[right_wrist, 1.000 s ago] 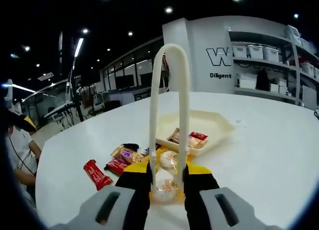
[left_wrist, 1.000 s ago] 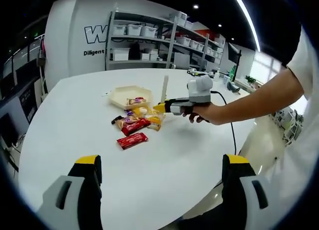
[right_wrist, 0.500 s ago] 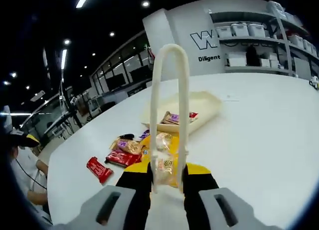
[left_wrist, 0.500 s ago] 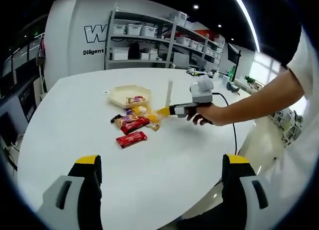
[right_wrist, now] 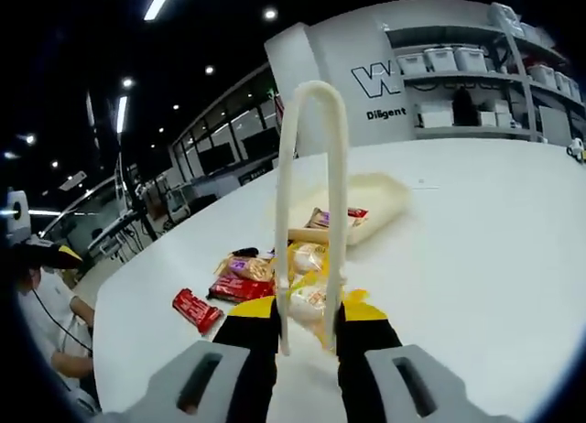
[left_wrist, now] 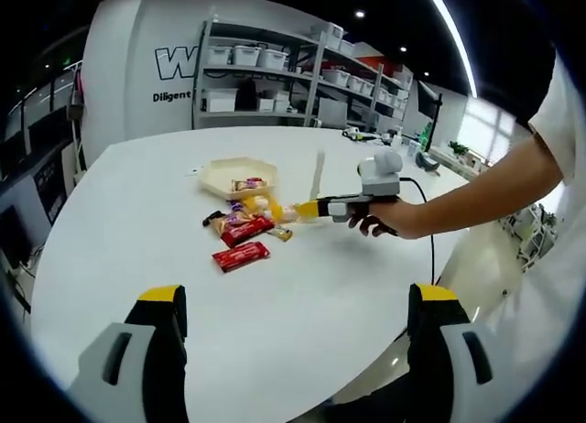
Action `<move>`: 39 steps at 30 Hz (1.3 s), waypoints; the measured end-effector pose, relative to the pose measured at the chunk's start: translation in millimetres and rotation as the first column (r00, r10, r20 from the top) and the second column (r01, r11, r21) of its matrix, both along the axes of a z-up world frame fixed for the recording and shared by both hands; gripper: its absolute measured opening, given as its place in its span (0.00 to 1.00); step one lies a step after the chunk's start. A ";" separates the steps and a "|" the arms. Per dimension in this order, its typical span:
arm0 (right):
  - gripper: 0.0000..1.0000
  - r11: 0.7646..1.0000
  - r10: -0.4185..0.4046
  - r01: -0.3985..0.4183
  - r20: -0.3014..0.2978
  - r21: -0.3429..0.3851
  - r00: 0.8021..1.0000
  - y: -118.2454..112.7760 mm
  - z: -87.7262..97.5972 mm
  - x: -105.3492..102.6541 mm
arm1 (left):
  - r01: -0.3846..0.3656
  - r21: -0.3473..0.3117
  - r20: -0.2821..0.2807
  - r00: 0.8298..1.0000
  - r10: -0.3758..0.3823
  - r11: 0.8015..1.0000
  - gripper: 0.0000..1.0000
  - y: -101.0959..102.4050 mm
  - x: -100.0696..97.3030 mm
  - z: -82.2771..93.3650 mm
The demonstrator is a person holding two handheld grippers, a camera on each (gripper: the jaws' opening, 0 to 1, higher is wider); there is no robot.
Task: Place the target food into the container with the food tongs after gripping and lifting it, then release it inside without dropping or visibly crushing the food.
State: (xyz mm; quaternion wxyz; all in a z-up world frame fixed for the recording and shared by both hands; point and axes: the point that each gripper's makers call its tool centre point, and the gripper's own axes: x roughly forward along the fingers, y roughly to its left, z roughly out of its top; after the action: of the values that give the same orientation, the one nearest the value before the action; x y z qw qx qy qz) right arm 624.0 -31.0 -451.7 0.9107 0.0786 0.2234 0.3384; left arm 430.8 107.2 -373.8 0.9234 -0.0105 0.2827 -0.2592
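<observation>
My right gripper [right_wrist: 307,336] is shut on cream food tongs [right_wrist: 311,98], whose bend stands upright above the jaws. A yellow wrapped snack [right_wrist: 306,300] shows between the tongs' arms just above the jaws; I cannot tell whether the tongs pinch it. The cream container [right_wrist: 385,192] lies beyond with a couple of packets in it. In the left gripper view, a hand holds the right gripper [left_wrist: 316,206] right of the snack pile [left_wrist: 243,225] and the container [left_wrist: 220,176]. My left gripper [left_wrist: 298,350] stands open over bare table, far from the food.
A red bar [left_wrist: 243,255] lies nearest to me on the white table [left_wrist: 119,240]; the same red bar [right_wrist: 196,310] sits left of the pile in the right gripper view. Shelves with bins [left_wrist: 265,70] line the back wall. A cable [left_wrist: 428,240] trails from the right gripper.
The right gripper with the tongs has drawn back to the right, away from the snack pile, and the yellow snack has stayed between the tongs' arms. The left gripper has not moved.
</observation>
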 end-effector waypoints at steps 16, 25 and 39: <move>0.18 0.978 0.207 -0.208 0.172 -0.014 0.963 32.7 44.7 -45.9 | 0.055 -0.055 0.058 0.997 -0.052 0.997 0.99 -31.5 31.9 22.2; 0.18 0.955 0.295 -0.294 0.215 -0.038 0.931 40.0 51.5 -67.9 | 0.175 -0.099 0.065 0.984 -0.169 0.980 0.99 -75.4 38.6 26.2; 0.18 0.930 0.365 -0.363 0.244 -0.055 0.899 42.2 58.4 -88.5 | 0.364 -0.153 0.072 0.931 -0.357 0.919 0.99 -132.8 35.6 36.2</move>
State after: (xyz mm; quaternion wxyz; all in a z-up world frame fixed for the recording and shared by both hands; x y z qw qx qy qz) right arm 535.5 11.2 -393.3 0.8526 -0.0114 0.1191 0.5087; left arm 466.4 -25.6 -337.6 0.8619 -0.0284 0.2379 -0.4470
